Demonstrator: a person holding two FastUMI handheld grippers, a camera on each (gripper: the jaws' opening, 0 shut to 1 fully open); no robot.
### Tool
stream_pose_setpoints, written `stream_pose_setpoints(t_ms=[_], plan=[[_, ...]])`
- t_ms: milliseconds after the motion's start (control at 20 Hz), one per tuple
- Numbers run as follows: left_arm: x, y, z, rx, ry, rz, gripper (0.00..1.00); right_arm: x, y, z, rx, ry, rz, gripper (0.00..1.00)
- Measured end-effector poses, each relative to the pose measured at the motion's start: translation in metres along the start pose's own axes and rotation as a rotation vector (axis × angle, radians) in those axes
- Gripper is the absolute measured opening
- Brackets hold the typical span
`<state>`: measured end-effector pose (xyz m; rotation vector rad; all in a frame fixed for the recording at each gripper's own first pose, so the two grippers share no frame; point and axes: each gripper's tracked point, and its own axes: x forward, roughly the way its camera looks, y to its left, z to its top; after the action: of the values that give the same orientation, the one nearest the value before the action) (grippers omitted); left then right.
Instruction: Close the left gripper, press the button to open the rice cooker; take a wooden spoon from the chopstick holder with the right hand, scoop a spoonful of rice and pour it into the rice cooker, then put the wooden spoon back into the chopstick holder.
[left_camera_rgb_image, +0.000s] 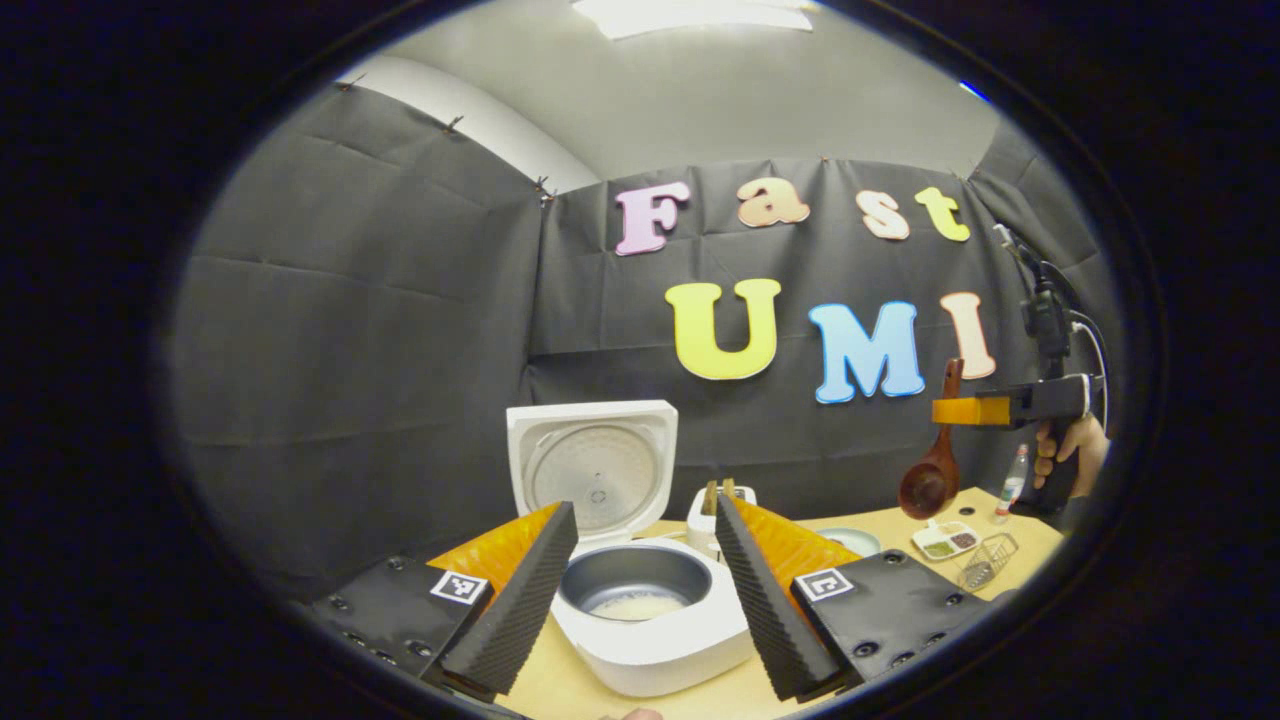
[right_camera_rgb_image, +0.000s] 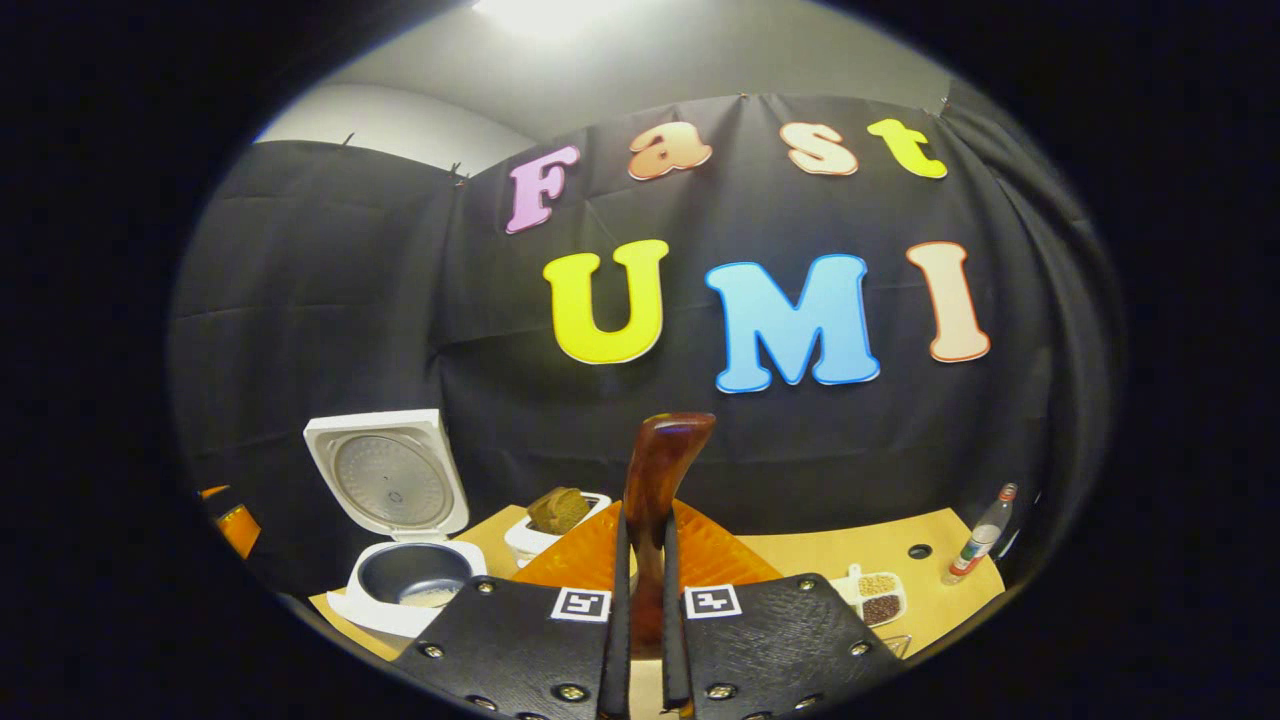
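A: Where do we stand? The rice cooker (left_camera_rgb_image: 640, 590) sits on the table (left_camera_rgb_image: 900, 525) with its lid (left_camera_rgb_image: 592, 462) tipped up at the far side, and a pale layer of rice already lies in the inner pot (left_camera_rgb_image: 634, 582).

B: Our left gripper (left_camera_rgb_image: 640, 585) hangs released just in front of it, fingers spread wide to either side of the pot, touching nothing. Our right gripper (right_camera_rgb_image: 640, 620) is clenched on the wooden spoon (left_camera_rgb_image: 932, 470), both pads tight against the handle.

A: And the spoon is up in the air at the right, well above the table, bowl hanging down. We can't tell if anything is in the bowl.

B: The chopstick holder (left_camera_rgb_image: 718, 512) stands just beyond the cooker, with other wooden handles poking out of it. We judge the return is what remains.

A: Then the risks: the spoon dangles from a grip high on a glossy handle, so it could swing or slide if we move quickly. Coming in, it could knock the raised lid or catch on those handles and tip the holder.

B: We also cross the small seasoning dish (left_camera_rgb_image: 946, 540) and the bottle (left_camera_rgb_image: 1012, 485) on the right.
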<state>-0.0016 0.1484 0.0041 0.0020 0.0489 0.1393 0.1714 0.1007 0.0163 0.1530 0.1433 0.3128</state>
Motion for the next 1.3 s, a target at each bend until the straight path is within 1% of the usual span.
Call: stream_pose_setpoints(t_ms=[150,350,550,750,1000,1250,1300], plan=[[0.003,-0.021,0.003,0.004,-0.009,-0.025,0.96,-0.011,-0.045,-0.002,0.017,0.006,-0.071,0.13],[0.006,-0.043,0.006,0.009,-0.006,-0.042,0.96,-0.032,-0.094,-0.007,0.029,0.015,-0.158,0.13],[0.008,-0.060,0.010,0.019,-0.008,-0.045,0.96,-0.051,-0.143,-0.032,0.062,0.042,-0.242,0.13],[0.008,-0.068,0.013,0.033,-0.001,-0.038,0.96,-0.061,-0.188,-0.071,0.097,0.100,-0.334,0.13],[0.003,-0.069,0.015,0.065,0.012,-0.017,0.96,-0.063,-0.213,-0.115,0.163,0.162,-0.389,0.13],[-0.002,-0.069,0.019,0.089,0.009,0.002,0.96,-0.060,-0.221,-0.154,0.232,0.216,-0.410,0.13],[-0.002,-0.067,0.020,0.092,0.010,0.007,0.99,-0.060,-0.222,-0.162,0.248,0.228,-0.413,0.13]])
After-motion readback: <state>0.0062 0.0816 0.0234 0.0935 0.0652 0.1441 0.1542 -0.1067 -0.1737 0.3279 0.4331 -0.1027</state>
